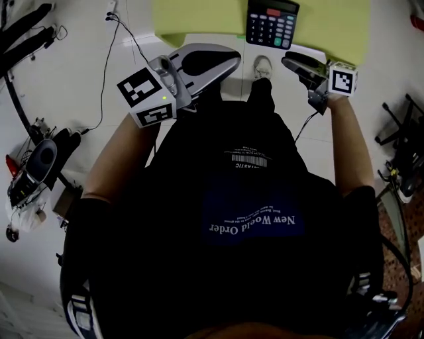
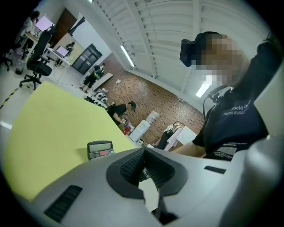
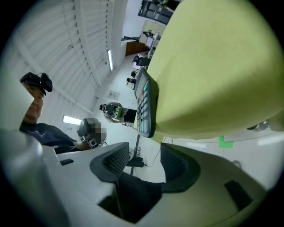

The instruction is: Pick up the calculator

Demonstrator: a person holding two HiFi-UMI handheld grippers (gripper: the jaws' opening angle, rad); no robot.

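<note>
Yellow-green worktop (image 1: 199, 20) carries the black calculator (image 1: 271, 23) near its front edge, untouched; left tongs (image 2: 144, 155) are pressed together, empty; right tongs (image 3: 144, 155) stand wide apart, empty, short of the calculator

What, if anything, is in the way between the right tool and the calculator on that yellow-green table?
Nothing visible. The calculator lies alone on the yellow-green tabletop, near its front edge. The right tool hovers just off that edge, jaws apart and empty, with only air and bare tabletop between them.
</note>
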